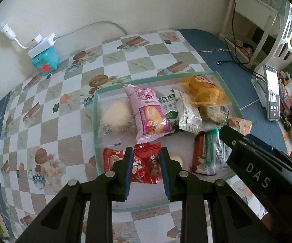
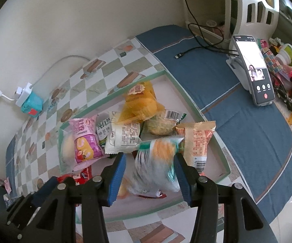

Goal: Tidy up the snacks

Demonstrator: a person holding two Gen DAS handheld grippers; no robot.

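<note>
A shallow teal-rimmed tray on the checked tablecloth holds several snack packets. My left gripper points down into its near left corner and is shut on a red snack packet. My right gripper straddles a green, white and orange packet, which looks blurred. A gap shows between this packet and the left pad. In the left wrist view the right gripper hangs over the same green packet. A pink packet, a white one and a yellow one lie further back.
A phone on a stand stands on the blue cloth to the right, beside a heap of small items. A black cable lies behind. A teal box with a power strip sits by the wall at the far left.
</note>
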